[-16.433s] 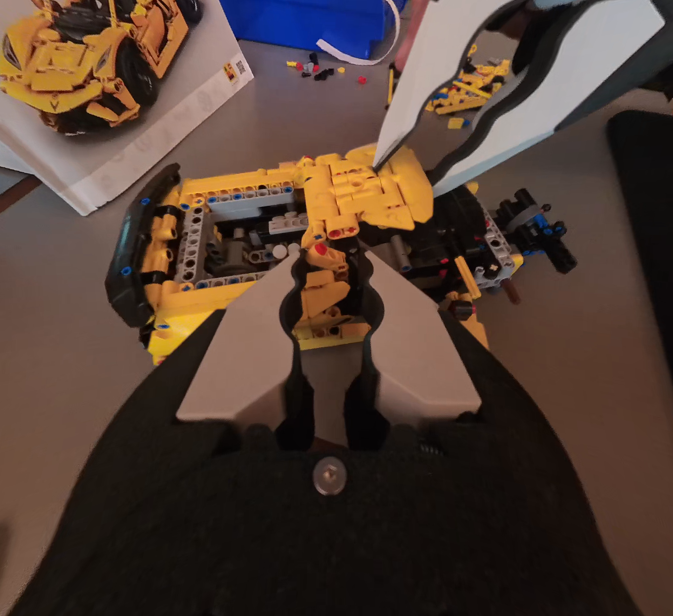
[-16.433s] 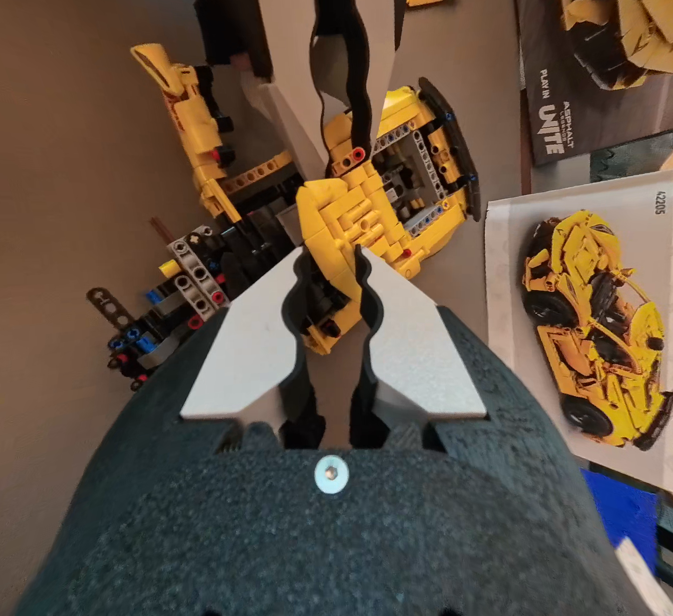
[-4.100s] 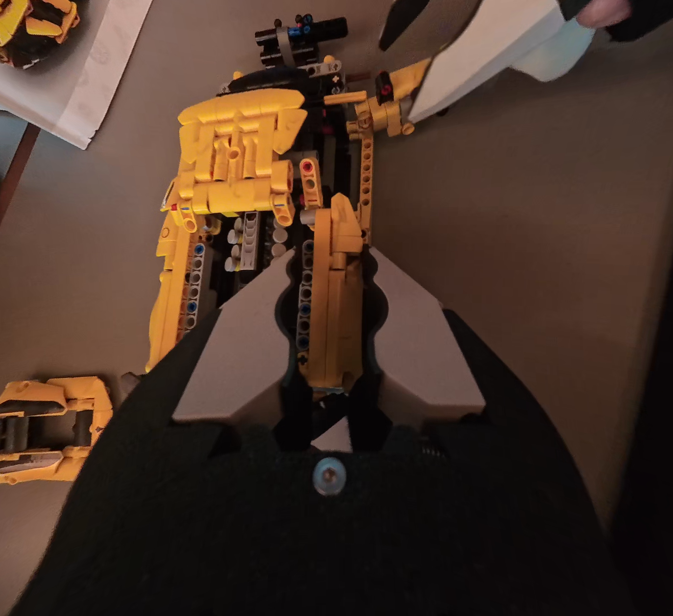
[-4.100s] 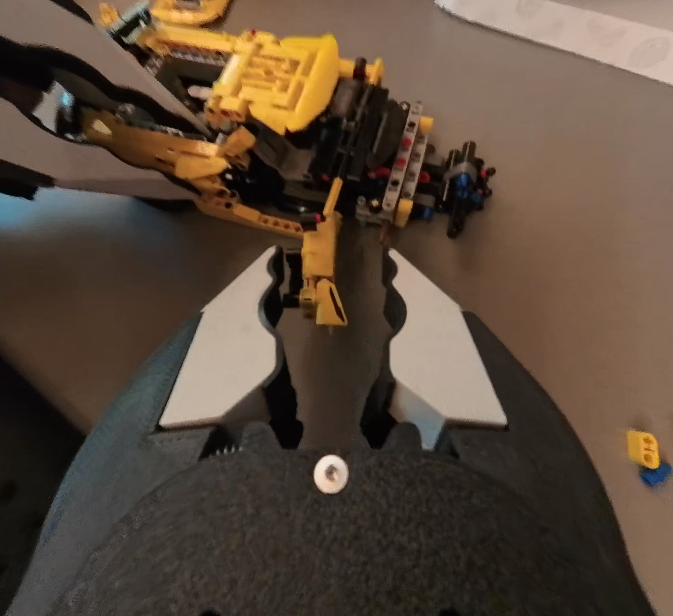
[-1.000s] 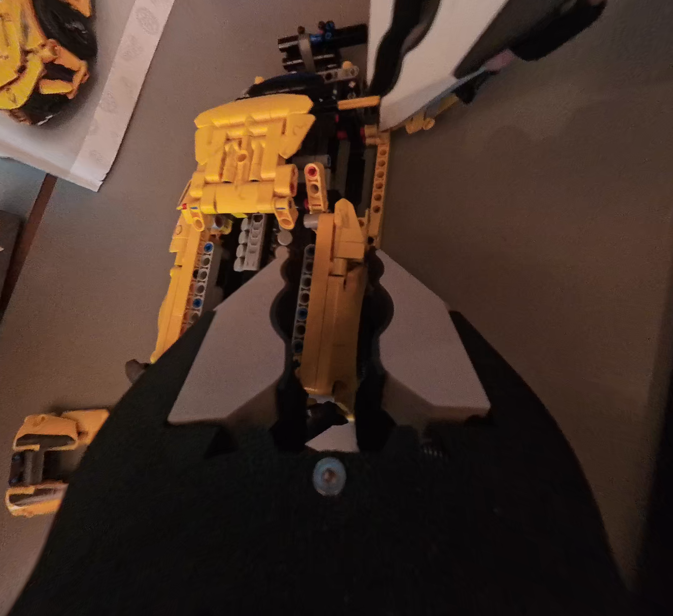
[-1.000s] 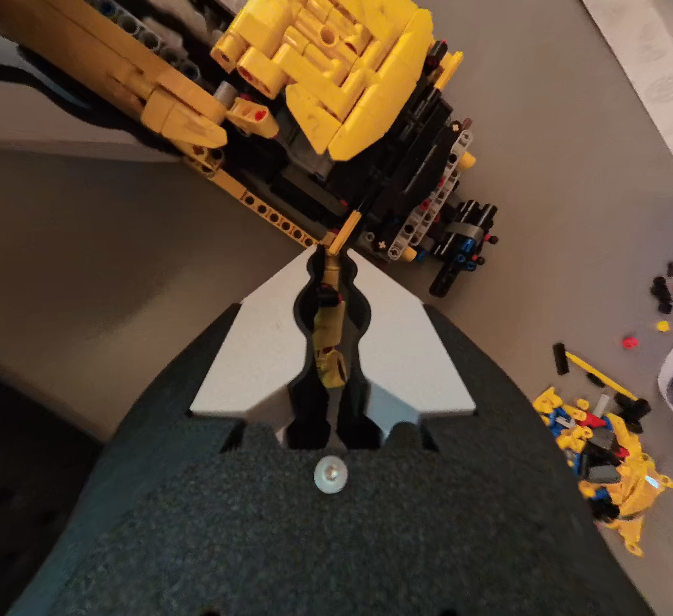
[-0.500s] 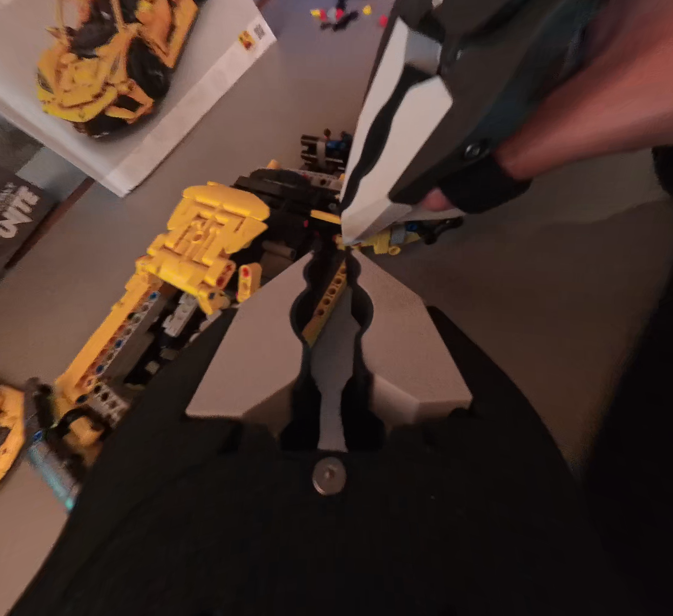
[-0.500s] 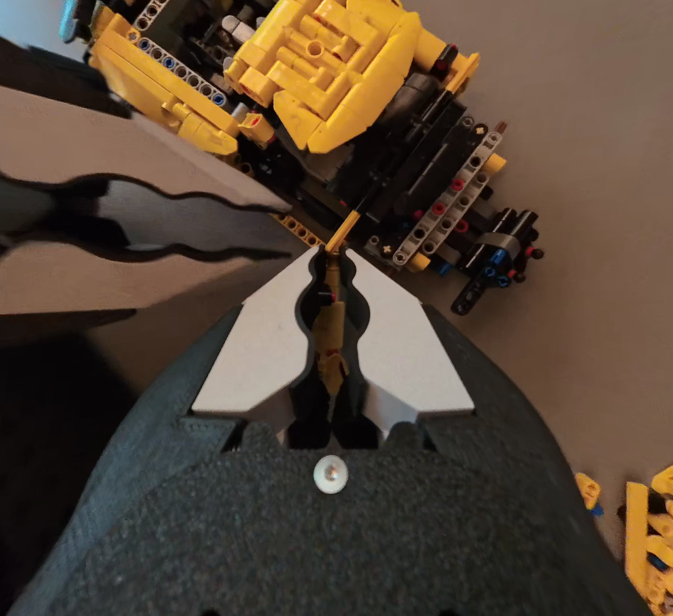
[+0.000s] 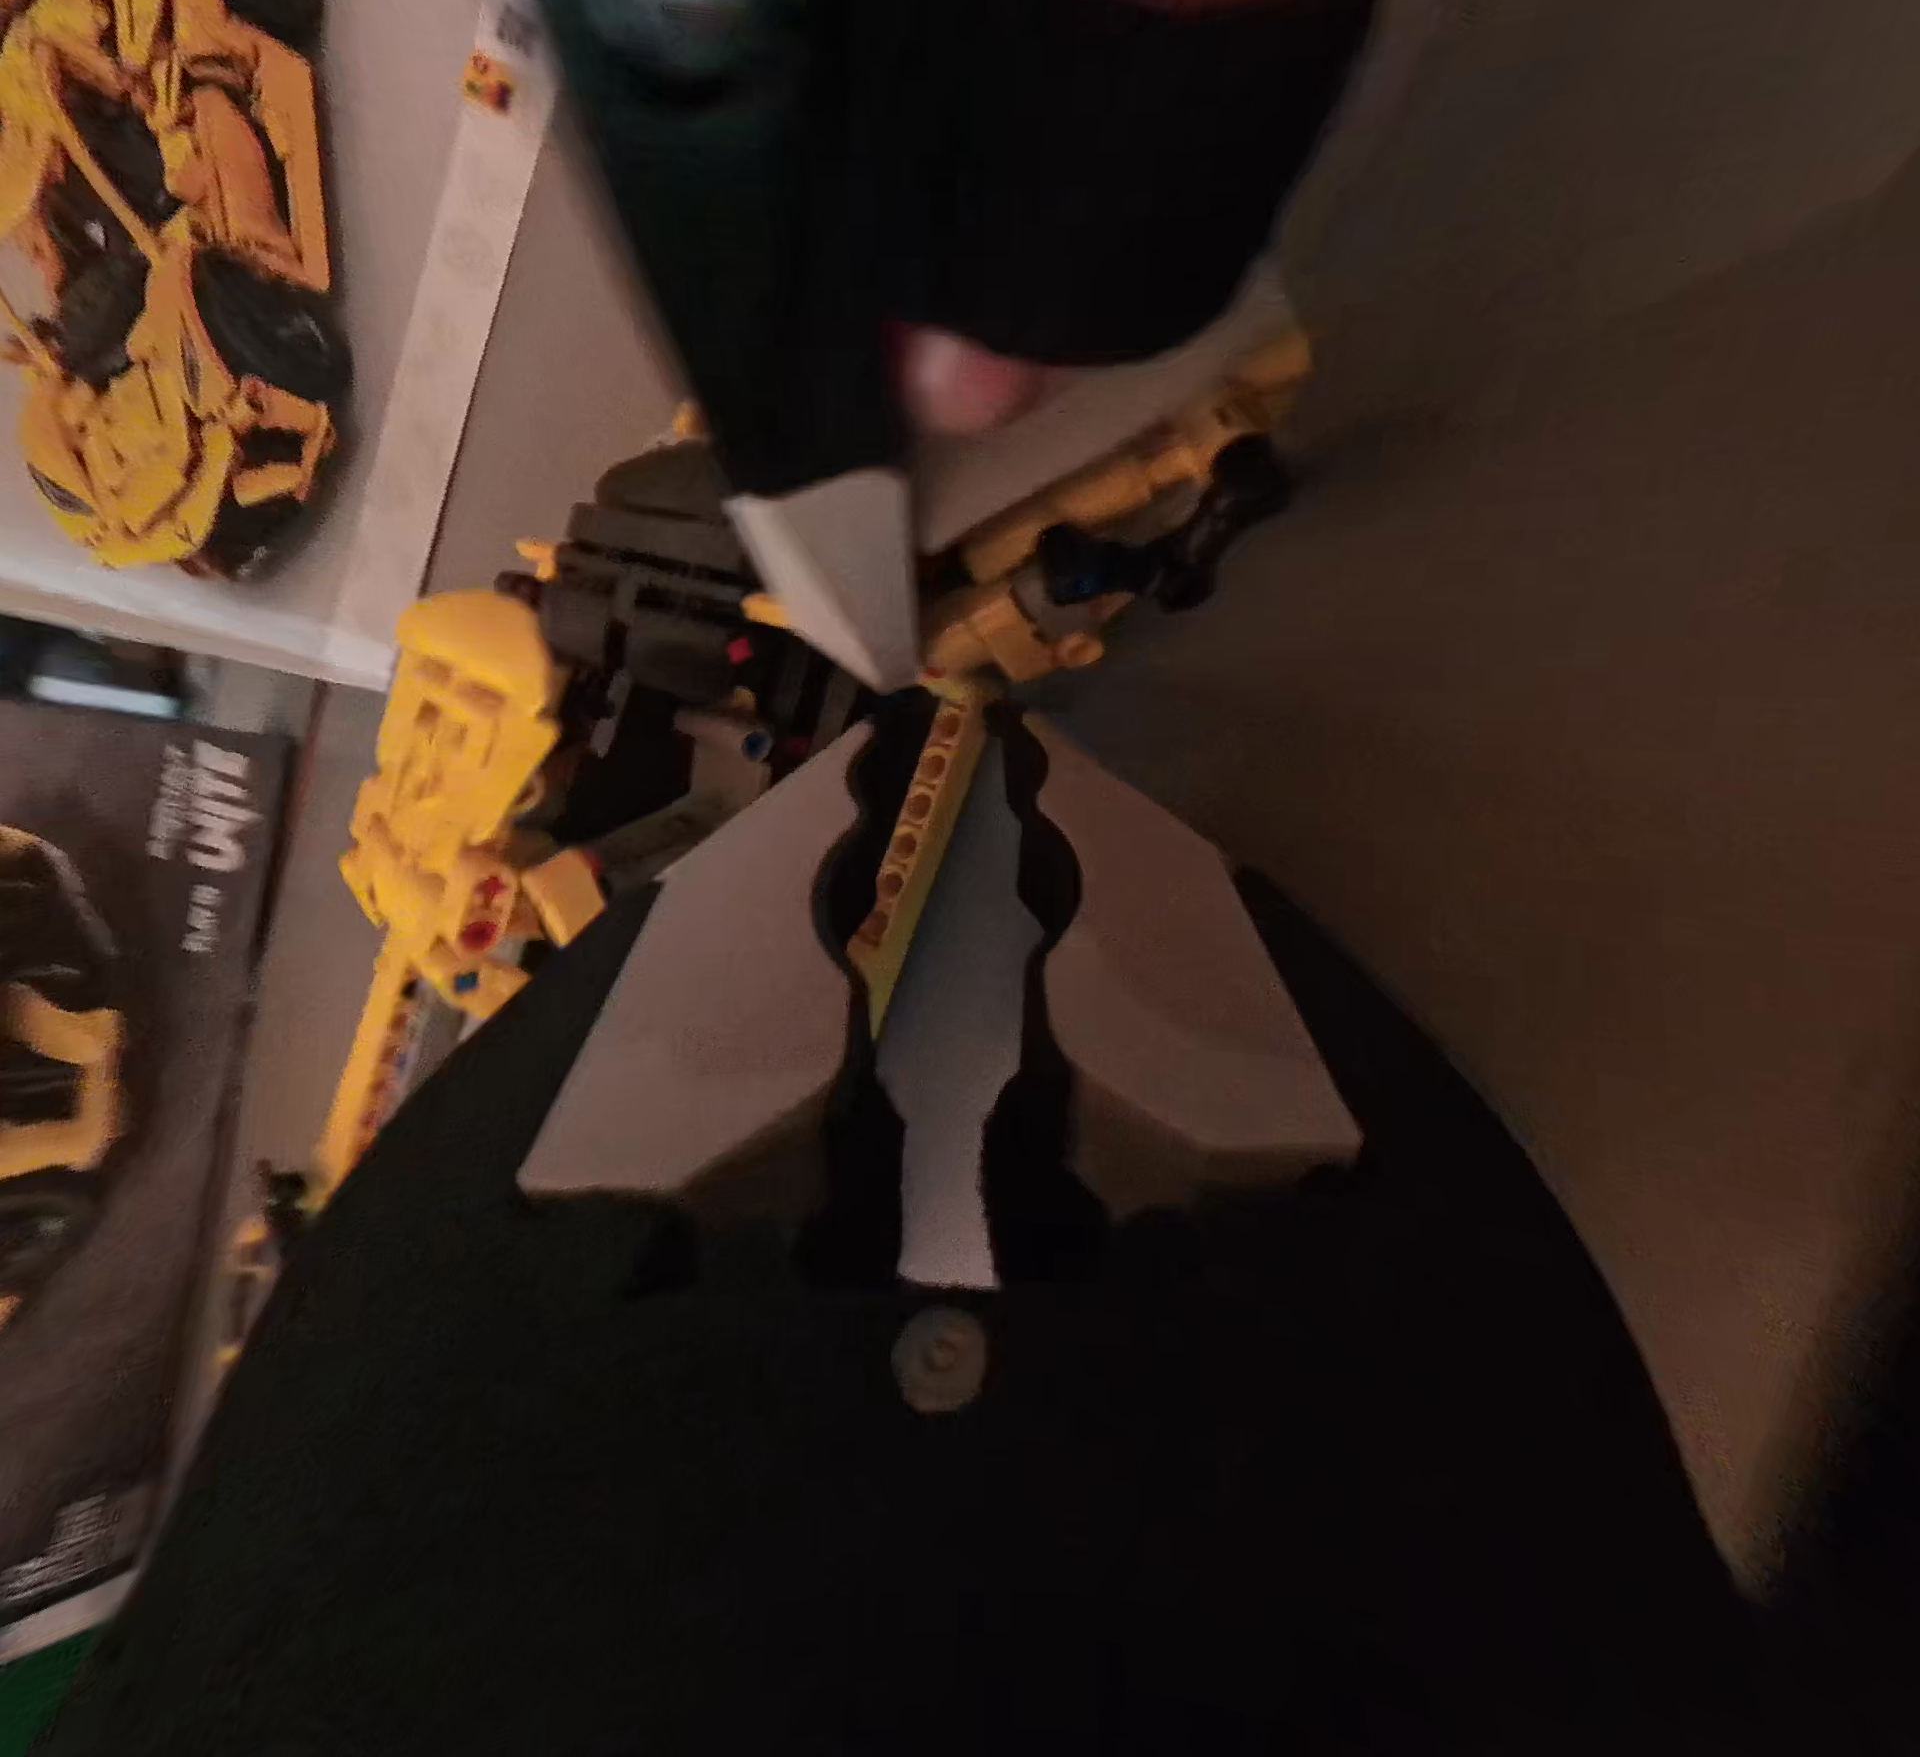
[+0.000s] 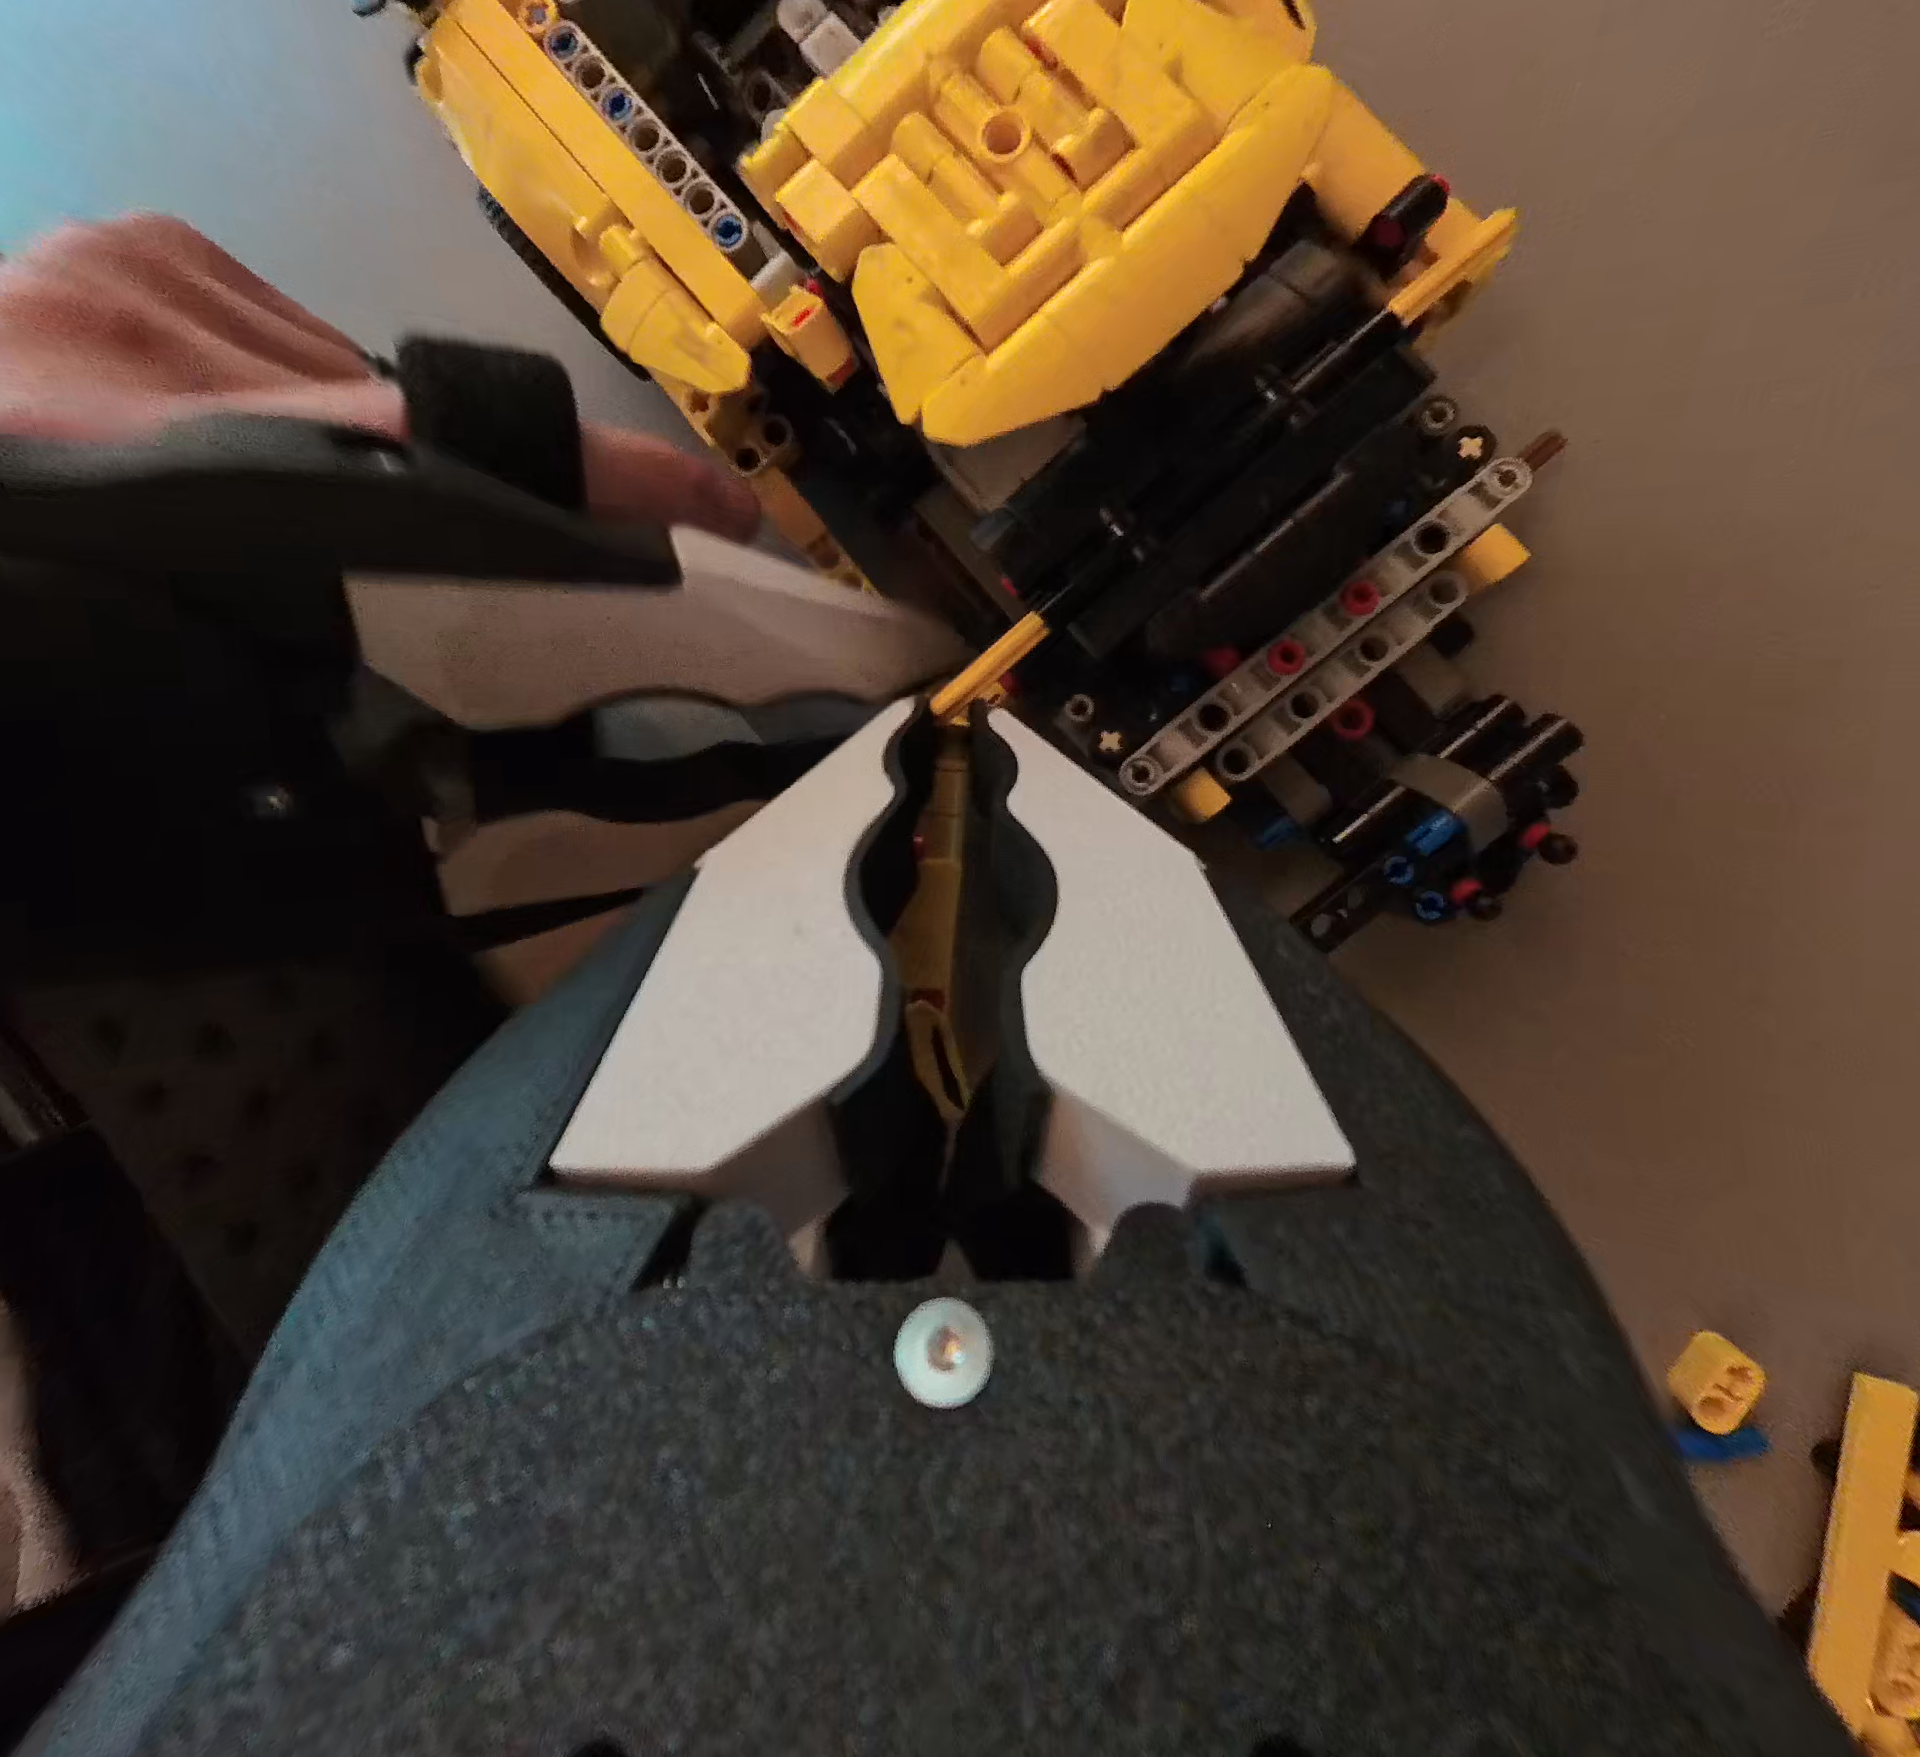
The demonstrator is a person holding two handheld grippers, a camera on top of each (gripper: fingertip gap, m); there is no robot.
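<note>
Right hand-held gripper (image 10: pixel 951 720) is clenched on a slim yellow brick piece (image 10: pixel 940 886) whose thin yellow rod (image 10: pixel 987 663) runs to the black rear frame of the partly built yellow model car (image 10: pixel 997 180) lying on the grey surface (image 10: pixel 1683 149). Left hand-held gripper (image 9: pixel 940 731) stands slightly parted around a yellow perforated beam (image 9: pixel 920 824) of that car; actual grip cannot be told. Picture booklets (image 9: pixel 208 232) lie beside the car, loose bricks (image 10: pixel 1714 1395) nearby.
</note>
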